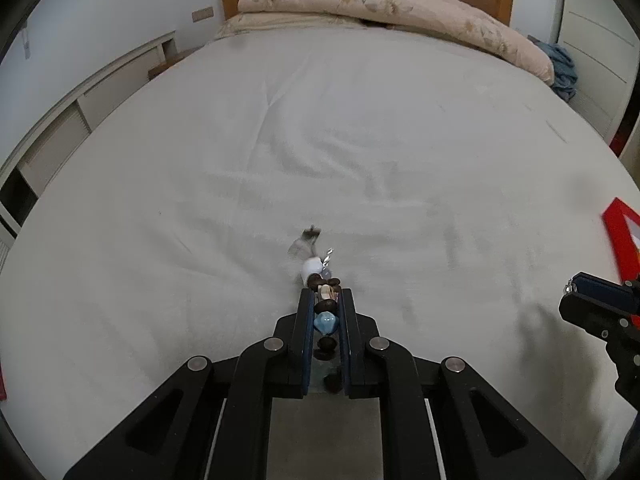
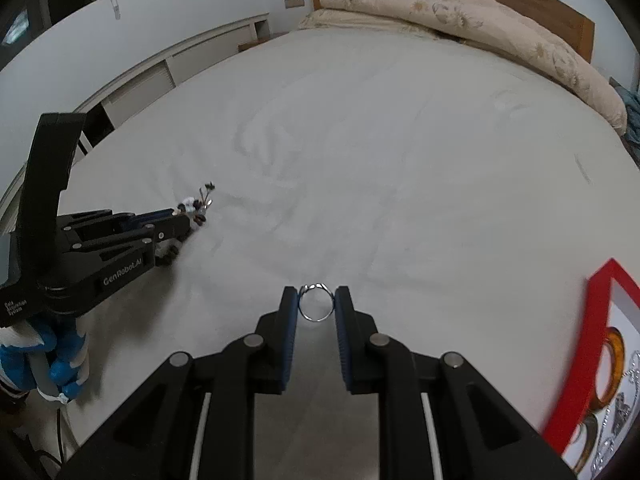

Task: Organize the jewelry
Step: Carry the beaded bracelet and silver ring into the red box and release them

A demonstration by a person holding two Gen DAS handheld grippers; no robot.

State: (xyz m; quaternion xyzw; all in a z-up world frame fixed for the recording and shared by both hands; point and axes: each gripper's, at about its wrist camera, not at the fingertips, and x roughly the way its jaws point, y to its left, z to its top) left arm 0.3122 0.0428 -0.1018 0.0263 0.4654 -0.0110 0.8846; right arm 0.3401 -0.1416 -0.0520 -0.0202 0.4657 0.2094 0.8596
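Observation:
My left gripper [image 1: 326,294] is shut on a beaded bracelet [image 1: 325,322] with brown, blue and white beads, held just above the white bed sheet; its end dangles past the fingertips. It also shows in the right wrist view [image 2: 196,206] at the left. My right gripper [image 2: 316,298] is shut on a thin silver ring [image 2: 316,307], held upright between the pads over the sheet. A red-rimmed jewelry tray [image 2: 598,320] lies at the right with an amber bangle [image 2: 614,354] and silver pieces inside.
The white bed sheet [image 1: 320,140] fills both views. A beige duvet [image 1: 380,4] and wooden headboard lie at the far end. White cabinets [image 1: 80,116] stand along the left wall. The tray's red edge [image 1: 620,236] shows at the right of the left wrist view.

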